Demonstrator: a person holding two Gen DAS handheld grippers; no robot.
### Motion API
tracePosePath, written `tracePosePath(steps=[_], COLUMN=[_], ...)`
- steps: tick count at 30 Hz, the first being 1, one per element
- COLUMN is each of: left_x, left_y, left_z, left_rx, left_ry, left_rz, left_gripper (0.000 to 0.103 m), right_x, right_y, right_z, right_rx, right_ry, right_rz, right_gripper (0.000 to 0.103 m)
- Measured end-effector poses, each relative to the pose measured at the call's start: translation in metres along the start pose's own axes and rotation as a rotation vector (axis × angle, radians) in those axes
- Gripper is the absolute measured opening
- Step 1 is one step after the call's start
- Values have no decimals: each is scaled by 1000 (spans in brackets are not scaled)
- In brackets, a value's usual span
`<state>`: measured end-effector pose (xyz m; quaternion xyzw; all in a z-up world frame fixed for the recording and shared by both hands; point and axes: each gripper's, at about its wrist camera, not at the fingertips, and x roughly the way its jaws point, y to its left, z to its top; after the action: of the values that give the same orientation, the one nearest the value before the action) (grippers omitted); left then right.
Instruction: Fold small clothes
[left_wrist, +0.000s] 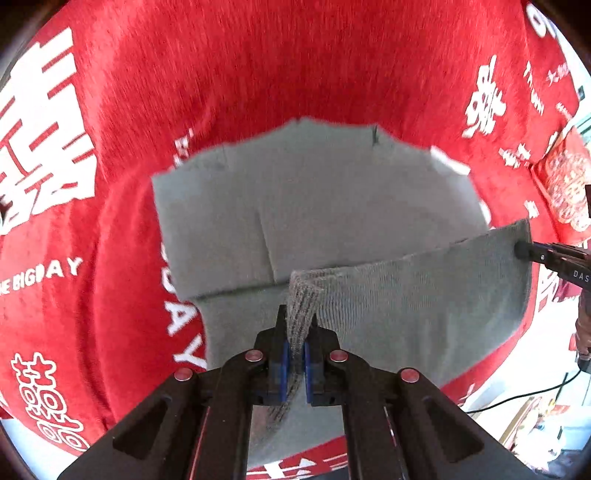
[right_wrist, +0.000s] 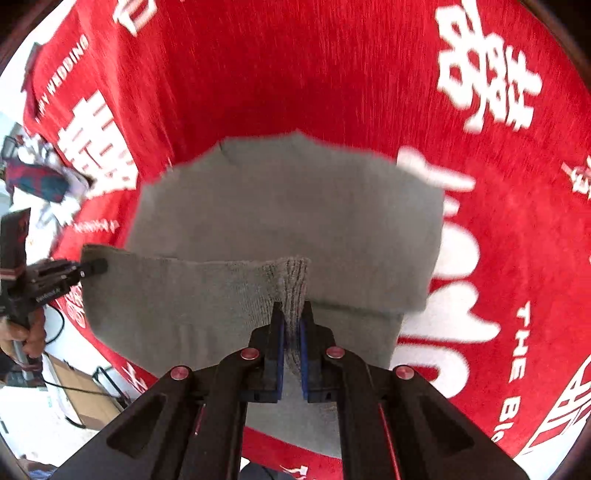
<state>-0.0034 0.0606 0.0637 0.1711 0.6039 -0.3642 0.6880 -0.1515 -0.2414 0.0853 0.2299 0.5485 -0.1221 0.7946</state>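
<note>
Grey knit garment (left_wrist: 314, 206) lies on red cloth (left_wrist: 258, 66) printed with white characters

Two close wrist views down along each claw — both (from opposite ends) sharing the grey garment (left_wrist: 314, 206).

The garment (left_wrist: 317, 206) lies on the cloth (left_wrist: 258, 74), which spreads past it on every side. Its near hem is lifted off the cloth and folded back over the rest of the garment, pinched at 2 corners. The left gripper (left_wrist: 295, 332) holds the hem's left corner, nearest the left wrist camera; the right gripper (left_wrist: 524, 251) holds the opposite corner, off to the right of the garment.
</note>
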Motion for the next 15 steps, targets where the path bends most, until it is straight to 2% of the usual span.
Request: tracePosePath(steps=[3, 8, 11, 15], left_x=[-23, -22, -1, 52], left_y=[7, 15, 24, 41], left_z=[22, 77, 107, 134], left_rx=[-12, -9, -17, -60], left_ry=[-69, -166, -193, -153], left_rz=[-3, 25, 68, 113], left_gripper=[7, 7, 7, 7], right_x=[-18, -2, 26, 79], right_y=[1, 4, -5, -22], right_z=[29, 91, 121, 145], right_rx=[-11, -14, 2, 37], right_ry=[-68, -126, -125, -74], right_rz=[3, -10, -18, -35], right_gripper=[7, 7, 7, 7])
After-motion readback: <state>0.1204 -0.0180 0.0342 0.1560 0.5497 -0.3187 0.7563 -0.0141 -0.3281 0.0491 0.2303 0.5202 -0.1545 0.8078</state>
